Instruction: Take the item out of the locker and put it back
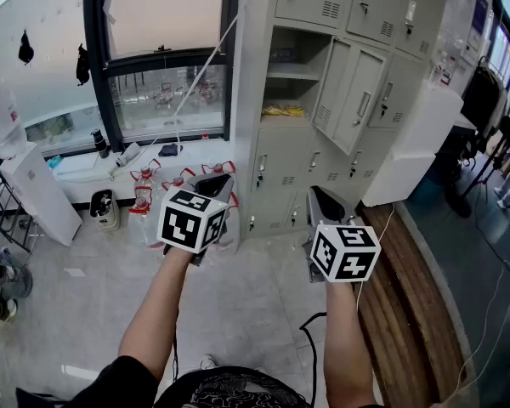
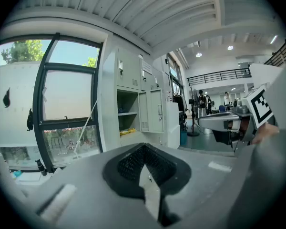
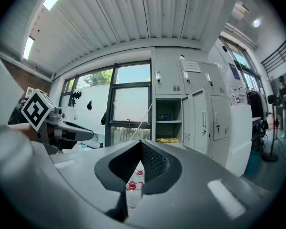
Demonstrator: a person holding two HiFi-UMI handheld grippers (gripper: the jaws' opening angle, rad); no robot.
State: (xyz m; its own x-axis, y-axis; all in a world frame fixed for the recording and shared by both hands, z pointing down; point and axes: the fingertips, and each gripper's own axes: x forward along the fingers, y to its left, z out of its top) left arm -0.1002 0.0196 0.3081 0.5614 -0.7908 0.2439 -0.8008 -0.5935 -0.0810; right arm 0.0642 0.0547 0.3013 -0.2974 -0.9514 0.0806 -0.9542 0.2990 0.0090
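A grey locker bank (image 1: 348,7) stands ahead with one door (image 1: 357,100) swung open. On the lower shelf of the open compartment lies a yellow item (image 1: 285,110), also visible as the yellow item (image 2: 128,131) and yellow item (image 3: 168,140). A small blue item (image 3: 165,117) sits on the shelf above. My left gripper (image 1: 221,180) and right gripper (image 1: 321,197) hover side by side, well short of the locker, both shut and holding nothing. In their own views, left gripper (image 2: 144,162) and right gripper (image 3: 141,160) show jaws meeting at the tips.
Several red-capped water bottles (image 1: 144,195) stand on the floor under the window ledge (image 1: 110,164). A wooden bench (image 1: 408,304) runs along the right. A white cabinet (image 1: 38,198) is at the left. A black cable (image 1: 310,330) trails on the floor.
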